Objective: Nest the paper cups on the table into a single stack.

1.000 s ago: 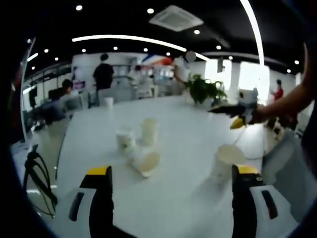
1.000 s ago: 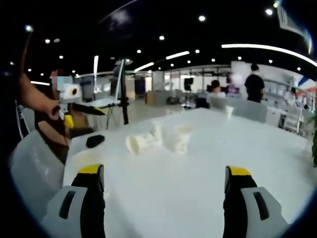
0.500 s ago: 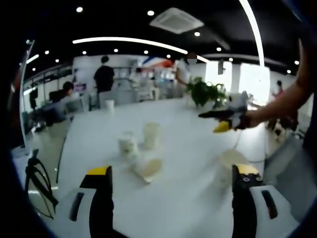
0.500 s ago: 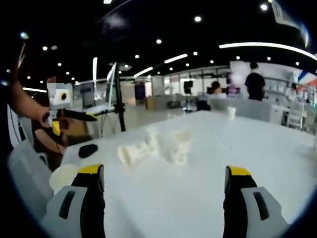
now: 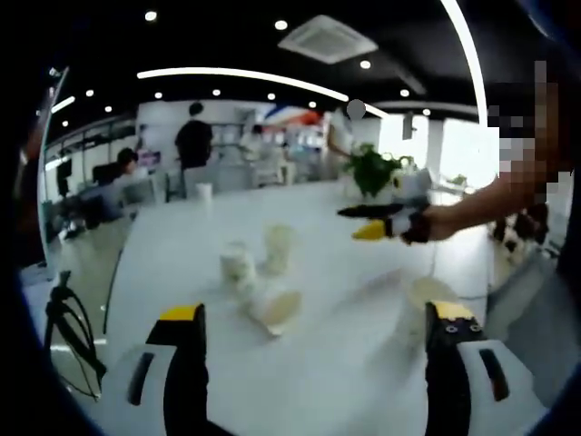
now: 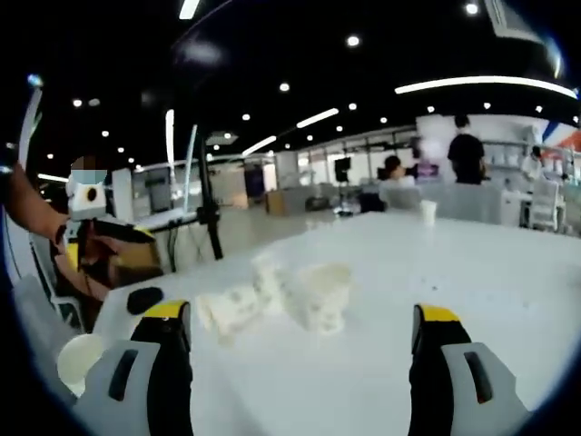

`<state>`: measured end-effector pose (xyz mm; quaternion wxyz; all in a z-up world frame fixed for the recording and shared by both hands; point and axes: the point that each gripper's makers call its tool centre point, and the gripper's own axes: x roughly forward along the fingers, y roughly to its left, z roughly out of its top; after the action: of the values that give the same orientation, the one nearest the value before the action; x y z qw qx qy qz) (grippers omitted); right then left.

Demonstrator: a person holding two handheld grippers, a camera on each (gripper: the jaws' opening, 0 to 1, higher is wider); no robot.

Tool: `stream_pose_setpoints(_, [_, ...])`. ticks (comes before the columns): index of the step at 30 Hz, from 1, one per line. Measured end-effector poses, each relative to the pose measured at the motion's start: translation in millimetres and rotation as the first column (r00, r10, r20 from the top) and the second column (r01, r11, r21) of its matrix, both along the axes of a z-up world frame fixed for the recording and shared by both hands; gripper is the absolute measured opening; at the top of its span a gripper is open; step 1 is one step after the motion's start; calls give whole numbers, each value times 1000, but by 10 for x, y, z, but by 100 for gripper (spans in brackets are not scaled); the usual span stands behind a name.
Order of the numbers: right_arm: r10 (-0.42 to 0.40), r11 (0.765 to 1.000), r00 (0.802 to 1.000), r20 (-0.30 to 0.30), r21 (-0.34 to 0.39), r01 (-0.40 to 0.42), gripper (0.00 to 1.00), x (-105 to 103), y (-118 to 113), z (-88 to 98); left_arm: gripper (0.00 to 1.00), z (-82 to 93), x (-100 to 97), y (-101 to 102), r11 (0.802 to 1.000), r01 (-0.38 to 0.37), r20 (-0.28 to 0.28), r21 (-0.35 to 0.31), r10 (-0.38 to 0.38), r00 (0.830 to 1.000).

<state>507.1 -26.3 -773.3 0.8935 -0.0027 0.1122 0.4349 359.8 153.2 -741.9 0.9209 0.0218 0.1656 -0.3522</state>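
Note:
Several white paper cups stand grouped on the white table. In the left gripper view, one upright cup stands beside a second upright cup, and a third cup lies on its side in front of them. Another cup stands apart near the right jaw. My left gripper is open and holds nothing. The right gripper reaches in from the right above the table. In the right gripper view, my right gripper is open just short of the cup cluster; the lone cup sits low left.
A small cup stands at the table's far edge. A black oval object lies near the left end of the table. A potted plant stands far right. People stand and sit in the office behind. Cables hang off the left side.
The right gripper has travelled leftward over the table towards the cup cluster, and the cups loom larger in its view. The left gripper has hardly moved. No cup has shifted.

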Motion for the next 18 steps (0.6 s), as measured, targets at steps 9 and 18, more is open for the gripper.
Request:
stream_pose_setpoints(9, [-11,999,1000,-18,31,11,100,224,132,-76,99,-15,11,-20,1000,-3,-4,-6,3,1000])
stream_pose_setpoints(18, [-9,999,1000,-21,36,9,100,390,256,-165,99,-53,11,-58,1000,-10,-11,-11,10,1000])
